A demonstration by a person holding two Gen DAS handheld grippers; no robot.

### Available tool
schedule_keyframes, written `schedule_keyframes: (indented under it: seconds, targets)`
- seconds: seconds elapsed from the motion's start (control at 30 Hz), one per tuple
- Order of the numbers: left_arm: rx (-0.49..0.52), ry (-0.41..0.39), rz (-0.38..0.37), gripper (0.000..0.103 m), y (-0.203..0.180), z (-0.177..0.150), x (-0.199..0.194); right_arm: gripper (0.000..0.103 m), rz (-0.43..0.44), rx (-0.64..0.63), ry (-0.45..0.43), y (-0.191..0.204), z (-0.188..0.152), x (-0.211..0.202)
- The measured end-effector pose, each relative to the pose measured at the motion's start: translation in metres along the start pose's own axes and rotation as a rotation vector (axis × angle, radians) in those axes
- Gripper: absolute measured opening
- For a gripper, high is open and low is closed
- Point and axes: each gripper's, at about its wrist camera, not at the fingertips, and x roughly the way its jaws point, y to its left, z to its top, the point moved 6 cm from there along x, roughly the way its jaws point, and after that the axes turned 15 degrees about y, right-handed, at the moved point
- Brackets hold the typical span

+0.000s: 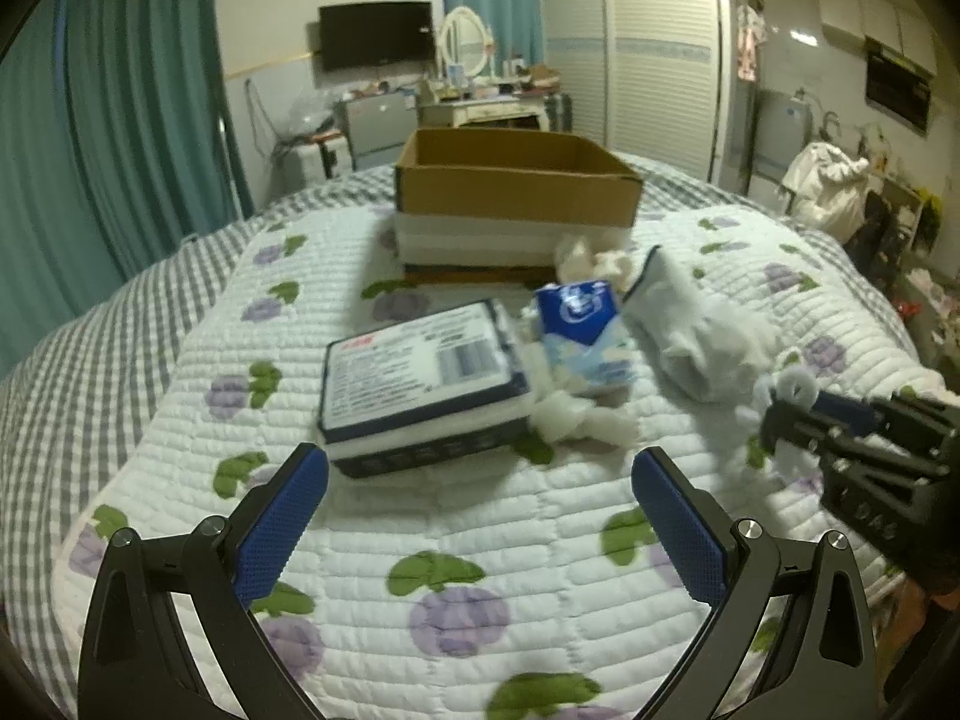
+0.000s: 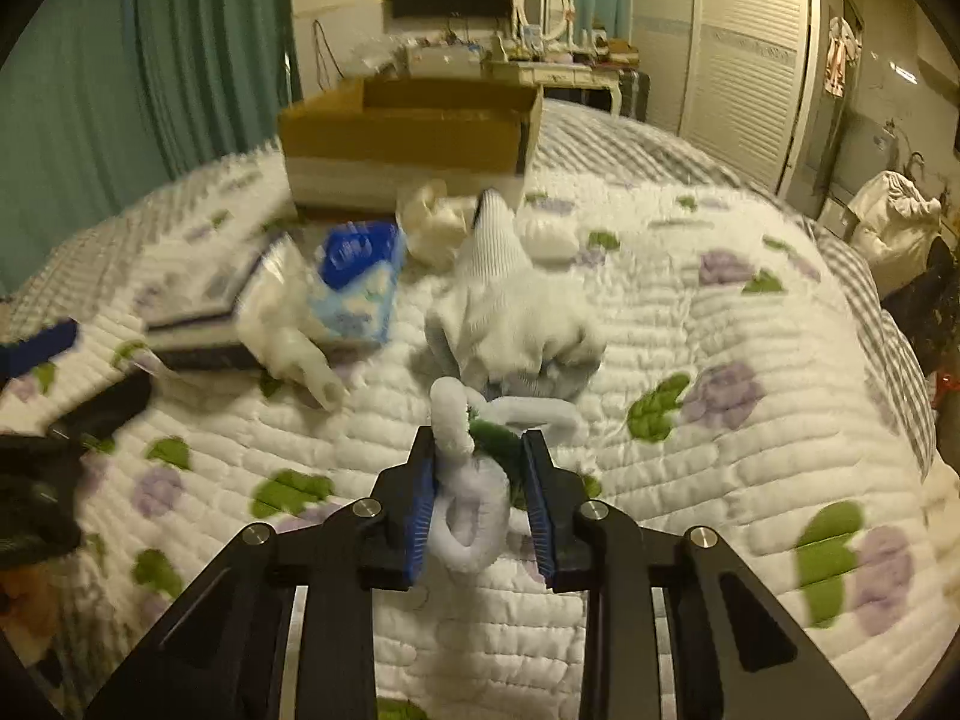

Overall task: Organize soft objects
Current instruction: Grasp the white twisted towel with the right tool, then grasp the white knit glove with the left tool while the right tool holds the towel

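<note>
1. Bed (image 1: pixel 480 516), covered by a white quilt printed with purple flowers and green leaves; a grey checked cover shows at its edges.
2. Right gripper (image 2: pixel 479 462): jaws drawn close together, clamped on a white fuzzy looped toy (image 2: pixel 471 510). The loops sit between the blue pads and one curls up past the fingertips. A bit of dark green shows beside the loops, whether part of the toy or of the quilt print I cannot tell.
3. Left gripper (image 1: pixel 480 462): jaws wide apart, nothing between them, poised over the quilt just short of the flat white-and-navy pack (image 1: pixel 420 378).
4. In the left wrist view the right gripper enters from the right edge, its tip by the white loops.
5. Blue-and-white tissue packet (image 1: pixel 585 330) lies just right of the flat pack, touching crumpled white pieces (image 1: pixel 576 417) at its near side.
6. White glove (image 2: pixel 510 300) lies right of the packet, just beyond the right gripper's tip.
7. Open cardboard box (image 1: pixel 516 180) stands farther back on the bed, raised on white layers; a crumpled cream-white wad (image 1: pixel 591 258) lies against its near right corner.
8. Right wrist view is motion-blurred.
</note>
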Motion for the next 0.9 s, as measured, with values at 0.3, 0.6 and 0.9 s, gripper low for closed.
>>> schedule_keyframes:
  seconds: [0.3,0.6,0.9]
  targets:
    - [0.030,0.012,-0.057,0.103,-0.060,0.032,-0.002,0.027,-0.021,-0.089,-0.095,-0.023,0.059,-0.056]
    - [-0.034,0.047,-0.147,0.102,-0.115,0.072,0.029,0.027,-0.067,-0.225,-0.063,-0.067,0.121,-0.043]
    - [-0.035,0.153,-0.134,0.097,-0.145,0.071,0.094,0.027,0.041,-0.161,0.024,-0.117,0.116,0.015]
